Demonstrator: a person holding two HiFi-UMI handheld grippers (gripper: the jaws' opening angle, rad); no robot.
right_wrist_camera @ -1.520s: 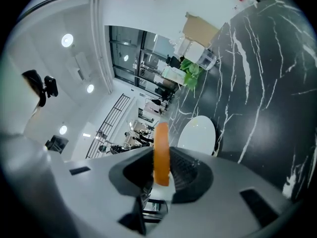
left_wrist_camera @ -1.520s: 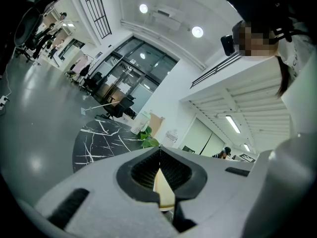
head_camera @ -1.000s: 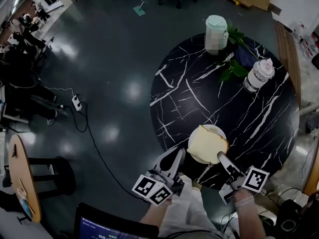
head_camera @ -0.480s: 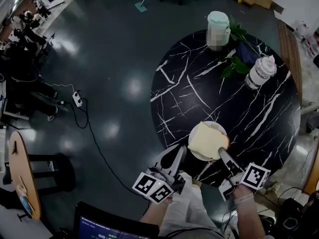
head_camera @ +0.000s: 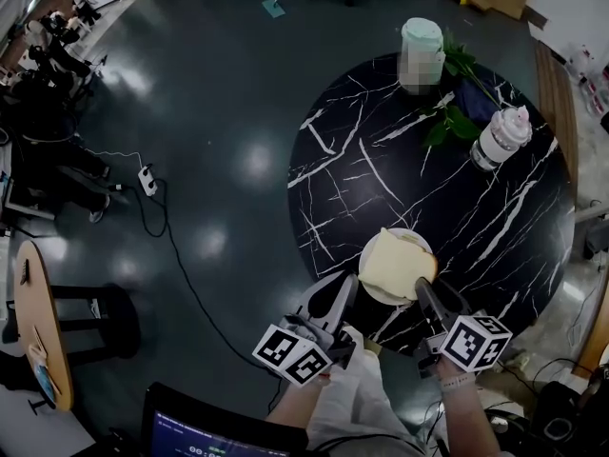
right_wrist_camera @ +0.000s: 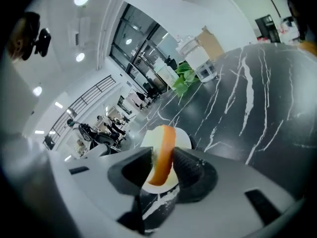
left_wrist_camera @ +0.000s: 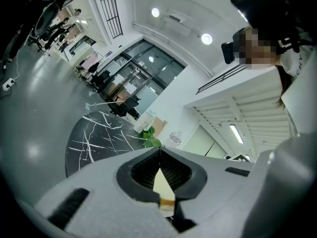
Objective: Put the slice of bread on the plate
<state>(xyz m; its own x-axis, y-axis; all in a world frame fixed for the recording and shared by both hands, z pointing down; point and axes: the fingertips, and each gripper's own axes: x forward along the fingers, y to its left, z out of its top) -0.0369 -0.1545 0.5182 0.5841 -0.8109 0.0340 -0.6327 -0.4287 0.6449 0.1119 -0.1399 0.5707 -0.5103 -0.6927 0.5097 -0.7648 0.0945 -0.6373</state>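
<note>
Your right gripper reaches down onto the near side of the black marbled tabletop. Its jaws are opening around the browned crust edge of the slice of bread, and both pads are touching that edge. The rest of the slice lies flat in the white plate and covers most of it, so only a thin strip of rim shows around the bread. That slice is the plate's only content.

Your left gripper hangs just off the tabletop's near edge, beside the plate. Its jaws are clenched tip to tip and hold nothing.

At the far side of the tabletop you have a jug with a pale green lid and, to its right, a clear bottle with a white cap. Neither one's contents can be made out. A sprig of green leaves lies between them.
</note>
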